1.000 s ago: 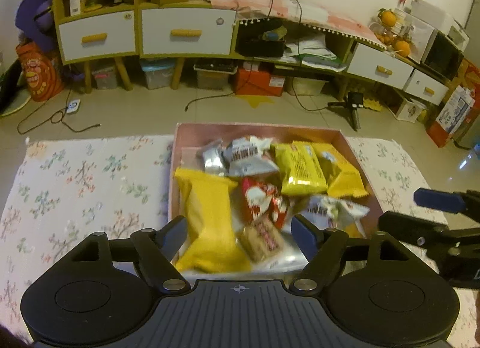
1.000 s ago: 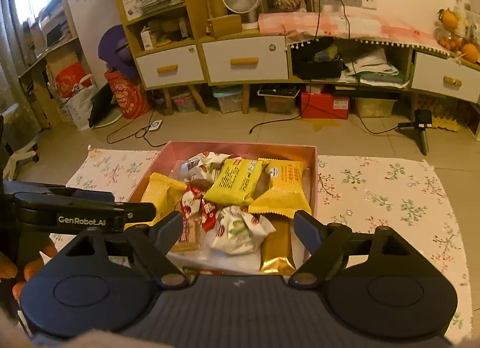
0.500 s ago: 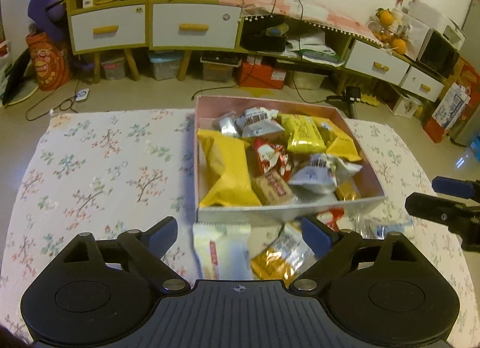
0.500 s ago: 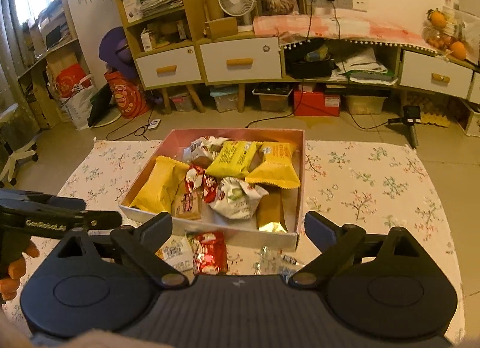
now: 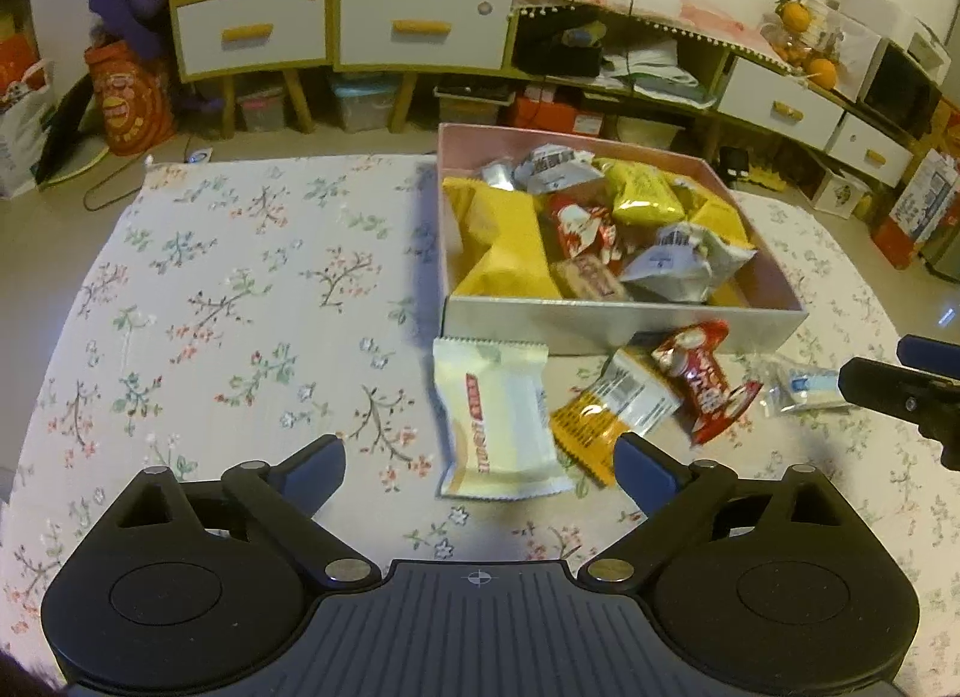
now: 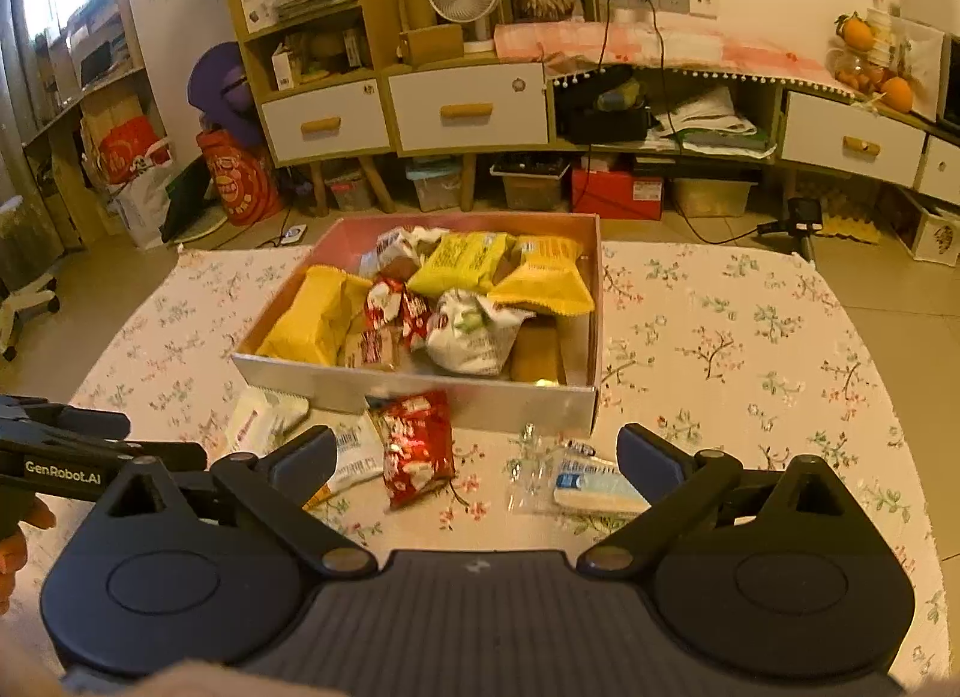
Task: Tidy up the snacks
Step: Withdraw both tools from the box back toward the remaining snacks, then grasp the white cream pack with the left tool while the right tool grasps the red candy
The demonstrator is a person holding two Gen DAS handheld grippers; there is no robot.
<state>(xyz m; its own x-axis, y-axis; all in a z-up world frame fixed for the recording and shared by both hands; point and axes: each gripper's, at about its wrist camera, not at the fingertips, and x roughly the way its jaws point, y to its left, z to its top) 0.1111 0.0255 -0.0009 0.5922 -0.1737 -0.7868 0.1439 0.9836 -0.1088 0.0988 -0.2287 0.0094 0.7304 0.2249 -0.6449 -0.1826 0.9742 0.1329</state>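
Observation:
A pink box (image 5: 624, 325) on the flowered cloth holds several snack packets, yellow, red and white. In front of it lie a white packet (image 5: 498, 421), an orange-and-white packet (image 5: 612, 415), a red packet (image 5: 702, 379) and a clear packet with blue print (image 5: 798, 388). My left gripper (image 5: 480, 457) hangs over the white packet, jaws opening, pads touching nothing. My right gripper (image 6: 474, 451) hangs near the red packet (image 6: 414, 445) and the clear packet (image 6: 588, 481), jaws opening, nothing gripped. The box (image 6: 420, 391) stands just beyond it.
The flowered cloth (image 5: 228, 301) stretches wide to the left of the box and also to the right (image 6: 750, 349). In the right wrist view the left gripper (image 6: 90, 445) is at the left edge. Cabinets with drawers (image 6: 468, 108) stand behind on the floor.
Both grippers have drawn back from over the box toward the near side, and the loose packets in front of it have come into view. Both pairs of jaws stand wider.

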